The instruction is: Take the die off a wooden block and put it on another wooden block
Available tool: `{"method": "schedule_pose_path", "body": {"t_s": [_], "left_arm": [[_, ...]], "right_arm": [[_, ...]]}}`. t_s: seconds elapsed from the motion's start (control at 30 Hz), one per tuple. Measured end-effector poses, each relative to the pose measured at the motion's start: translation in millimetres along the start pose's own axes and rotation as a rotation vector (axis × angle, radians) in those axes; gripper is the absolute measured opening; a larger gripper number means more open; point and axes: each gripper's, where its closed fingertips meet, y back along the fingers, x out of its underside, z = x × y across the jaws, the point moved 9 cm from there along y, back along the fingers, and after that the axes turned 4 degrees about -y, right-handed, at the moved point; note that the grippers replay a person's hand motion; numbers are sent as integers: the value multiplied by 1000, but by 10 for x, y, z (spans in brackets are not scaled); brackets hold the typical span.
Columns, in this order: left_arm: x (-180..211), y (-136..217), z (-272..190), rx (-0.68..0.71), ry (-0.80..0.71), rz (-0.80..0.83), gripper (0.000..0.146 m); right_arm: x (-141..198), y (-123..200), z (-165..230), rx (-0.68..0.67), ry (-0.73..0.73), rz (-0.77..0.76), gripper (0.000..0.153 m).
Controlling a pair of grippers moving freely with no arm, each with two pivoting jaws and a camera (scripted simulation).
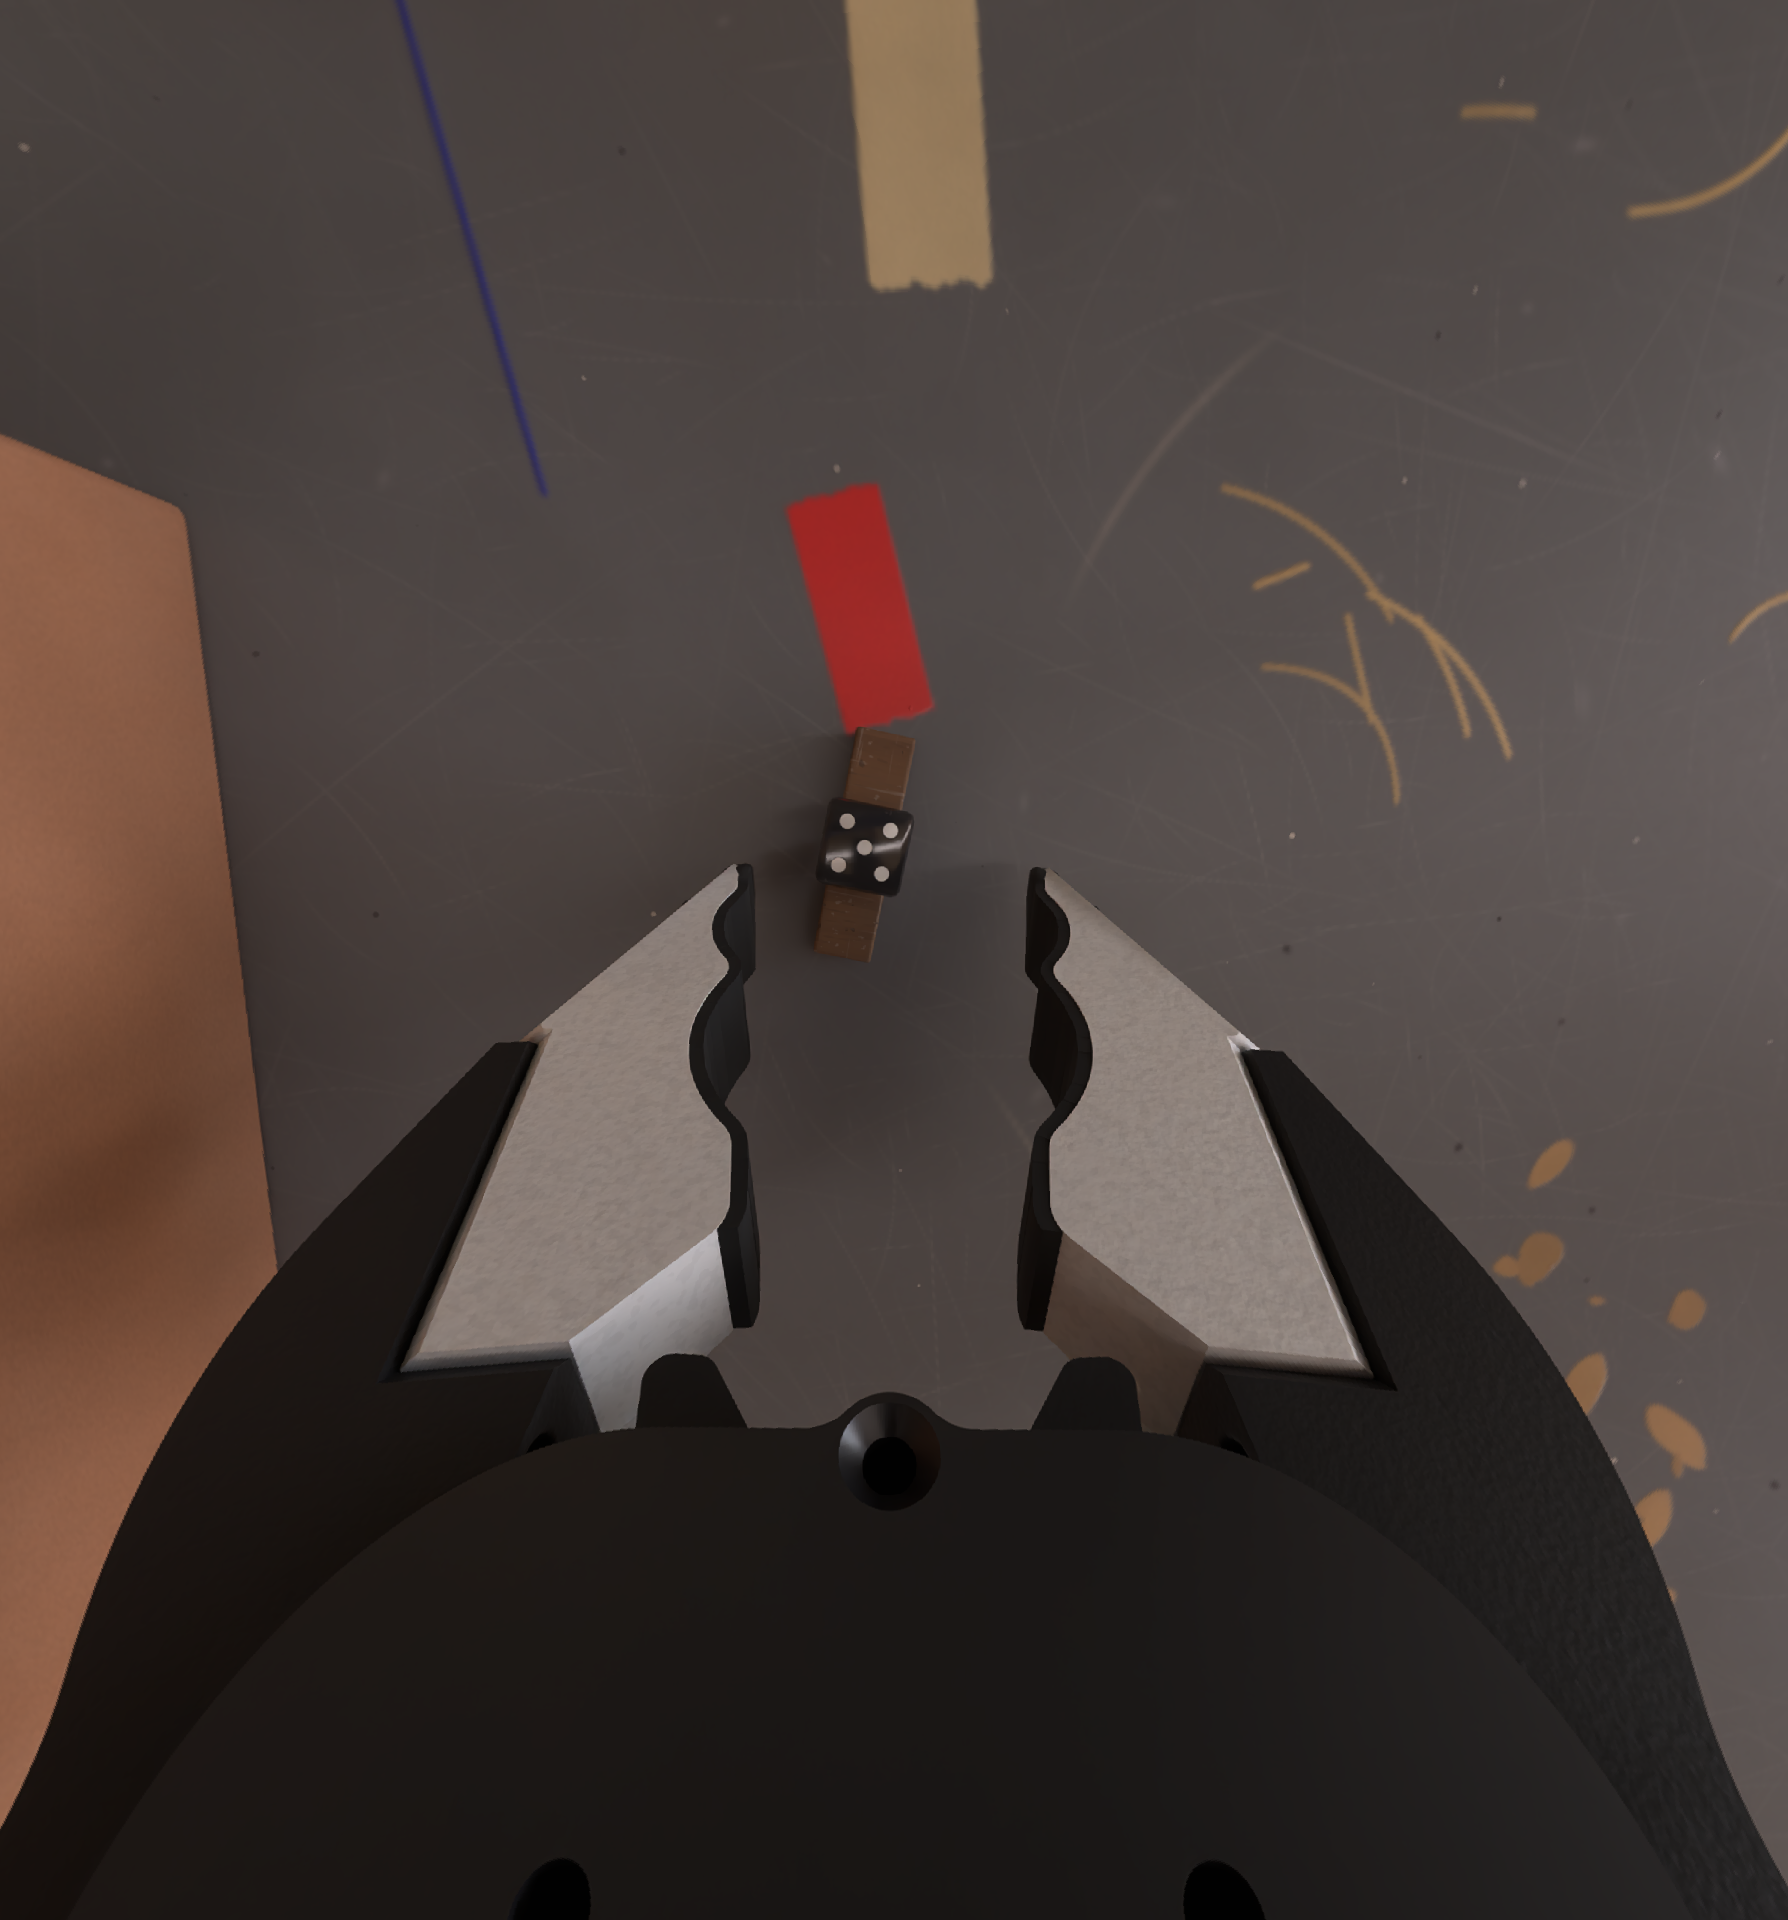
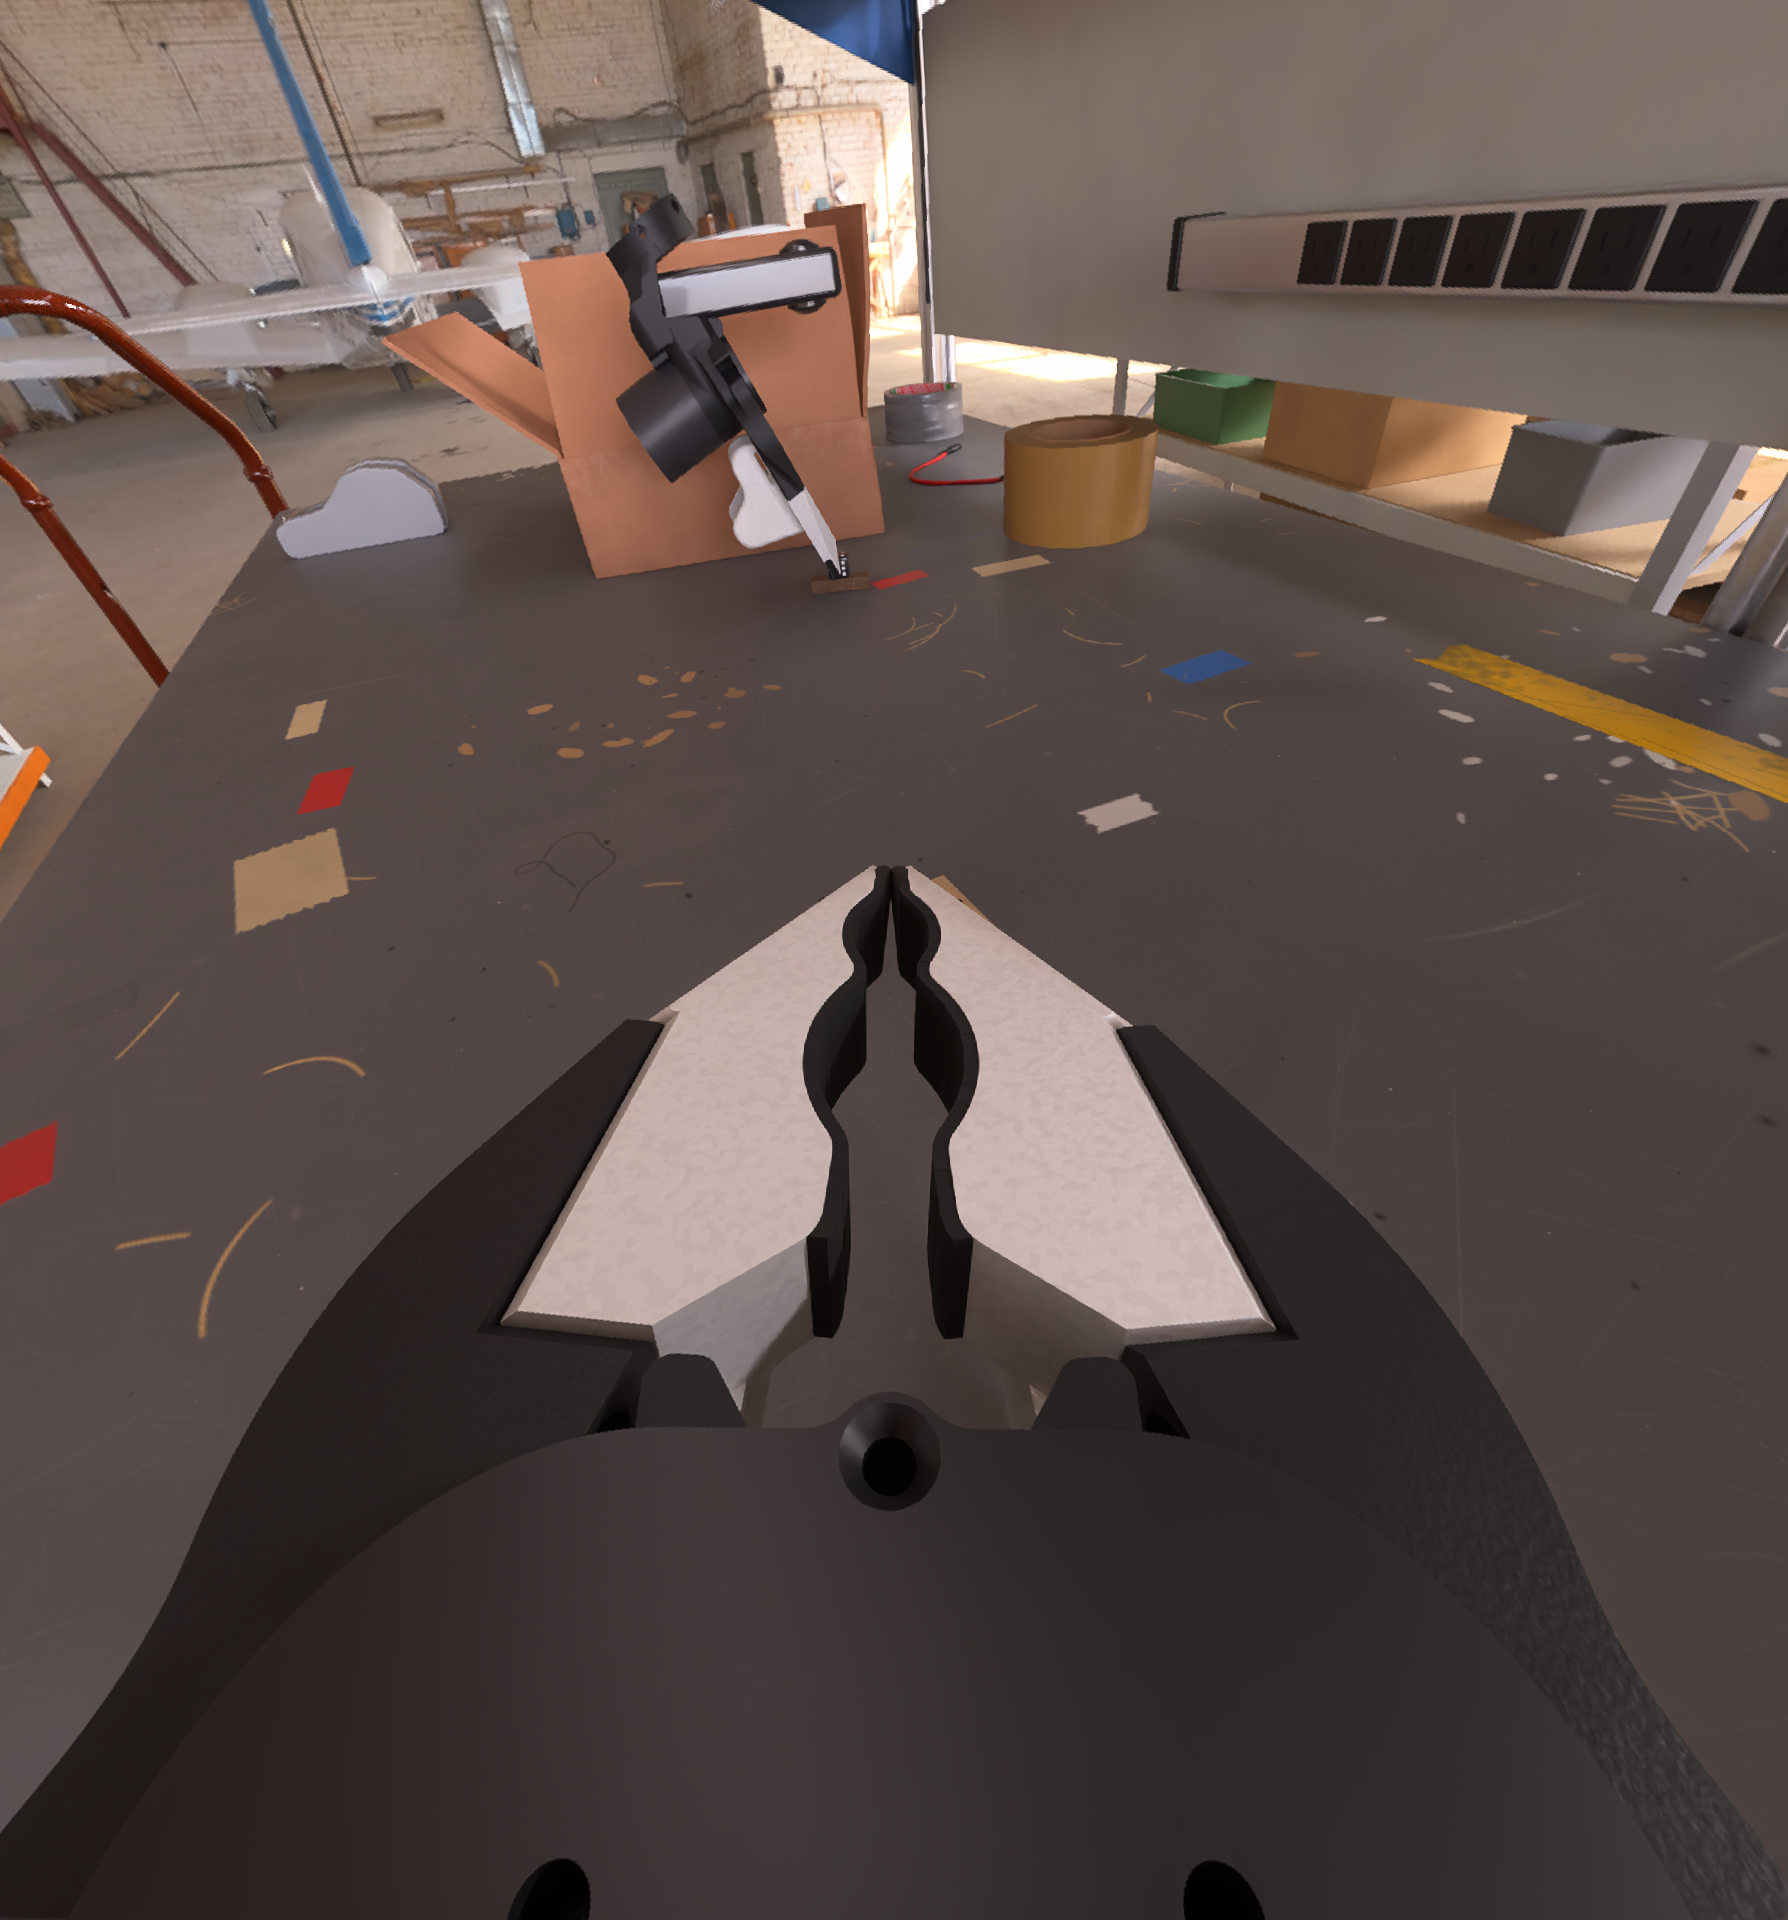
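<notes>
A black die [image 1: 865, 847] with white pips sits on a small brown wooden block [image 1: 862, 844] on the dark table. My left gripper [image 1: 885, 883] is open above them, its fingertips just short of the die, which lies slightly left of the gap's middle. In the right wrist view the left gripper [image 2: 836, 566] shows far off, tilted down over the same block [image 2: 840, 584]. My right gripper [image 2: 891, 871] is shut and empty, low over the table. A tan edge [image 2: 957, 891] peeks out behind its right fingertip; I cannot tell what it is.
A cardboard box [image 2: 703, 416] stands just behind the block; its side fills the left of the left wrist view [image 1: 69, 935]. A brown tape roll [image 2: 1077, 480], a grey tape roll [image 2: 923, 412], a white cloud-shaped piece [image 2: 365, 511], and red tape [image 1: 859, 613] lie nearby.
</notes>
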Motion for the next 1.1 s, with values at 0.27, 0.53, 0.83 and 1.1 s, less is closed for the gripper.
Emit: {"method": "schedule_pose_path", "body": {"t_s": [0.27,0.53,0.83,1.1], "left_arm": [[4,-33,25,72,-29,14,49],[-23,-36,79,142,-27,53,44],[-97,3,109,117,-121,83,45],[-97,-55,113,90,-183,117,40]], "right_arm": [[8,4,-13,4,-4,3,0],[14,6,-27,6,-8,4,0],[32,11,-51,11,-21,6,0],[36,7,-50,12,-19,9,0]]}}
